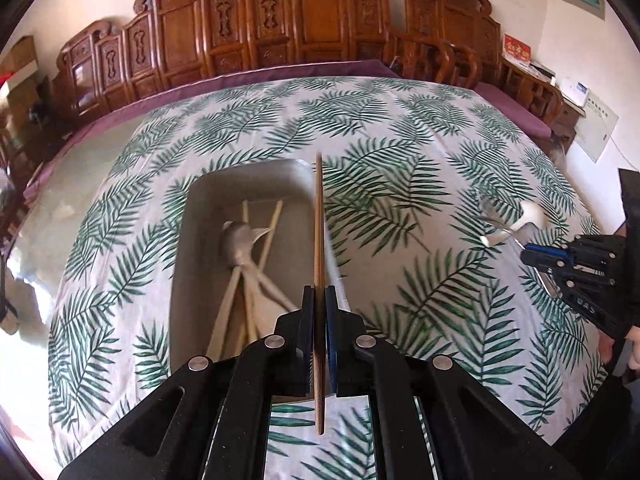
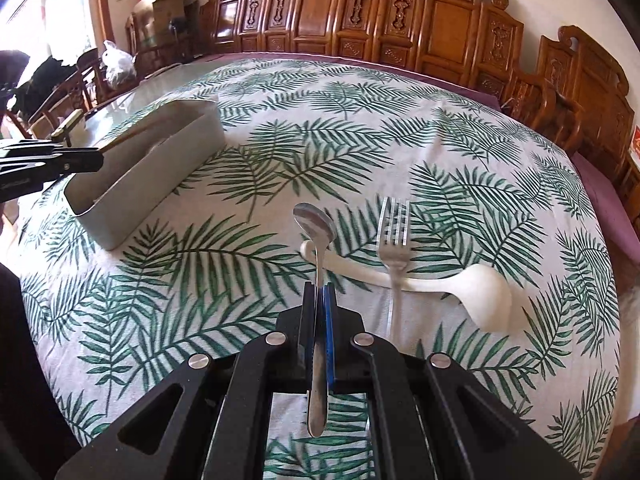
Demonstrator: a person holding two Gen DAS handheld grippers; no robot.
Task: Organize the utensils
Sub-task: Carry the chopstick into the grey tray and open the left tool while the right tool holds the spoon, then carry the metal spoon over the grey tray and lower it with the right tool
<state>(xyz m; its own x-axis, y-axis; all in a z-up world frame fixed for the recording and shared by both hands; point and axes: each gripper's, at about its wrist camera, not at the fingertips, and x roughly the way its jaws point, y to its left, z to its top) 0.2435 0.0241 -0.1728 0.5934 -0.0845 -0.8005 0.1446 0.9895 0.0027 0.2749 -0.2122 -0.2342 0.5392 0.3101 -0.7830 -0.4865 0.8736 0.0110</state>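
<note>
Wood: brown wooden chopstick [image 1: 319, 240] clamped in left hand-held gripper [image 1: 319, 300], held over grey rectangular plastic bin [image 1: 200, 208].
Steel: silver metal spoon [image 2: 316, 232] pinched in right hand-held gripper [image 2: 319, 296].
Next: chopstick probably gets dropped in, spoon carried over.

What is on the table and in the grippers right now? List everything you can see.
Bin: one, grey, on the leaf-print cloth, left of the left gripper.
Bin contents: pale chopsticks and a grey spoon; exact count unclear.
Brown chopstick: one, clamped in the left gripper, over the bin's right edge.
Metal spoon: one, silver, clamped in the right gripper.
Fork: one, silver, on the cloth, lying across the white spoon.
White spoon: one, on the cloth, right of the right gripper.
Tablecloth: one, white with green leaves.
Carved chairs: several, brown wood, behind the table.
Left gripper: black, shut on the brown chopstick.
Right gripper: black, shut on the metal spoon.
</note>
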